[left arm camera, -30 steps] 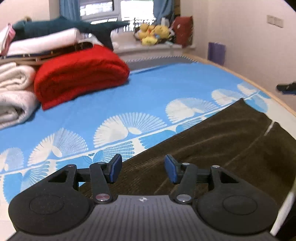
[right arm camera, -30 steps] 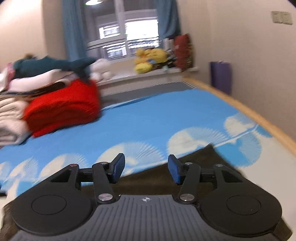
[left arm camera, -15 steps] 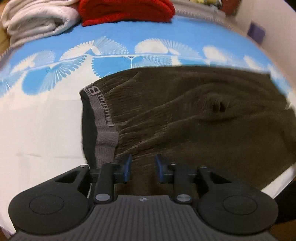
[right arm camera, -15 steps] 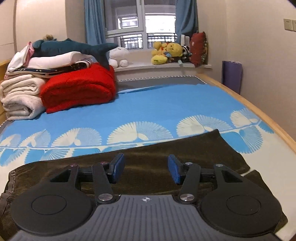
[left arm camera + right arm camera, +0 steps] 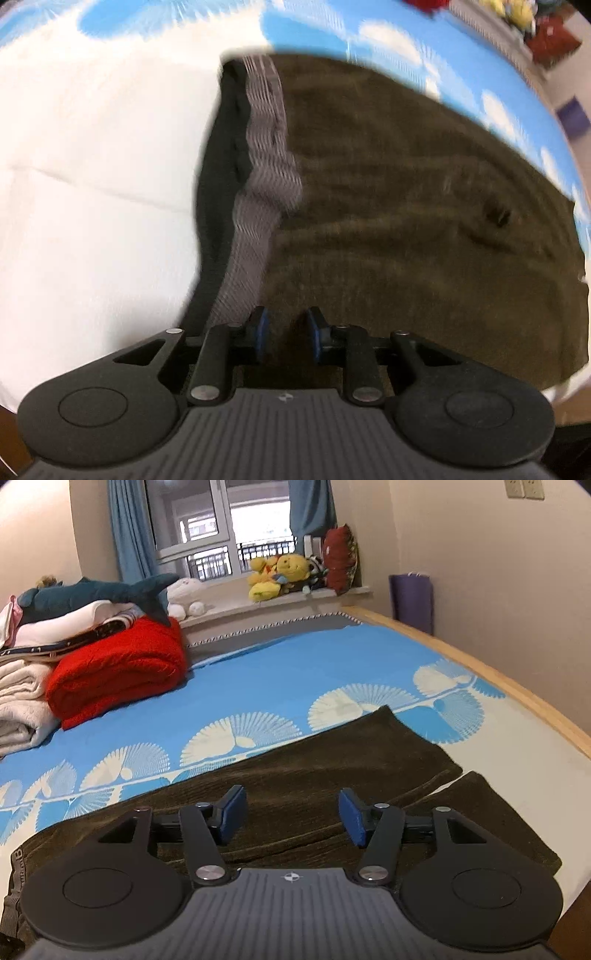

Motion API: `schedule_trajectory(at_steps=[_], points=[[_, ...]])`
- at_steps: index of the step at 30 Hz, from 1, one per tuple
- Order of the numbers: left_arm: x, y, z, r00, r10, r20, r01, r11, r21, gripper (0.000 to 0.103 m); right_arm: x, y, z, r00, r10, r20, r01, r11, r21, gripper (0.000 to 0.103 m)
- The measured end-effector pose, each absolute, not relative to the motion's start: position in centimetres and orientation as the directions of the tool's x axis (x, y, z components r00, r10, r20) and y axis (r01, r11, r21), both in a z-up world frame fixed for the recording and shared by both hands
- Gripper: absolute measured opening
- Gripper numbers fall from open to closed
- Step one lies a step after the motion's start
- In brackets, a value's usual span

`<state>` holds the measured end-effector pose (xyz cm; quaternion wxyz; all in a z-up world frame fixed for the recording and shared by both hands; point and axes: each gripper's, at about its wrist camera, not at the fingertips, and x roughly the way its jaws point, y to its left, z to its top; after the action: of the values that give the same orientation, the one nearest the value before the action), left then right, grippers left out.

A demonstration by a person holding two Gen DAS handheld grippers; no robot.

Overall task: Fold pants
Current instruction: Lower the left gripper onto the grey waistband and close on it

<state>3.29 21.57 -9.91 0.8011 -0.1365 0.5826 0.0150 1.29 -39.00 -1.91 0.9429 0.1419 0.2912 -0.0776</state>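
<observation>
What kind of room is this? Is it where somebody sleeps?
Most likely a bedroom. There is a bed with a blue patterned sheet, plush toys on the windowsill, and folded blankets stacked at one side.

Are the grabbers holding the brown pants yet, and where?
No. The left gripper hovers near the waistband, the right gripper over the pants; both open.

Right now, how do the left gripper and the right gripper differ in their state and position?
The left gripper has its jaws close together, with a small gap; the right gripper has its jaws wide apart. The left one is near the grey waistband; the right one is over the legs of the pants. The left view is blurred; the right view is sharp. Neither plainly holds cloth, and both are above the pants.
</observation>
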Motion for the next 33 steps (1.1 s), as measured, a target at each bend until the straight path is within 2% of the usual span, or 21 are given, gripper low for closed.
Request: schedule_trajectory(at_steps=[4,7,11,14,21,23,24,29,33], points=[[1.5,22.3,-6.5,0.423,-0.115,-0.899,-0.19,0.959,-0.212,0.031,0.7,-39.1,-1.5,0.836,-0.052,-0.546,0.22,0.944,0.247,0.061],[-0.1,22.0,-3.5,0.455,-0.044,-0.89,-0.163,0.978,-0.131,0.032,0.8,-39.0,-1.4,0.836,-0.049,-0.546,0.195,0.958,0.212,0.061],[-2.3,21.4,-0.5,0.536,-0.027,-0.844,-0.13,0.985,-0.115,0.039,1.1,-39.1,-1.4,0.832,-0.035,-0.553,0.165,0.968,0.187,0.061],[-2.3,20.5,-0.8,0.556,-0.014,-0.831,-0.117,0.989,-0.096,0.04,1.2,-39.7,-1.5,0.831,-0.031,-0.555,0.174,0.963,0.206,0.061],[0.7,19.3,-5.6,0.48,0.025,-0.877,-0.085,0.996,-0.018,0.042,0.9,-40.2,-1.5,0.834,-0.03,-0.551,0.208,0.942,0.264,0.061],[1.7,18.9,-6.8,0.446,0.06,-0.893,-0.072,0.997,0.032,0.057,0.9,-39.8,-1.6,0.829,-0.041,-0.557,0.21,0.947,0.243,0.061],[2.2,18.8,-7.0,0.439,0.08,-0.895,-0.074,0.996,0.053,0.06,0.9,-39.7,-1.8,0.825,-0.045,-0.563,0.209,0.951,0.229,0.061],[4.8,19.9,-7.1,0.426,0.066,-0.902,-0.158,0.988,-0.003,0.062,0.8,-39.2,-2.6,0.801,-0.08,-0.593,0.201,0.97,0.141,0.061],[5.8,20.0,-7.4,0.404,0.065,-0.912,-0.179,0.984,-0.009,0.063,0.3,-39.9,-3.1,0.795,-0.102,-0.598,0.225,0.965,0.134,0.061]])
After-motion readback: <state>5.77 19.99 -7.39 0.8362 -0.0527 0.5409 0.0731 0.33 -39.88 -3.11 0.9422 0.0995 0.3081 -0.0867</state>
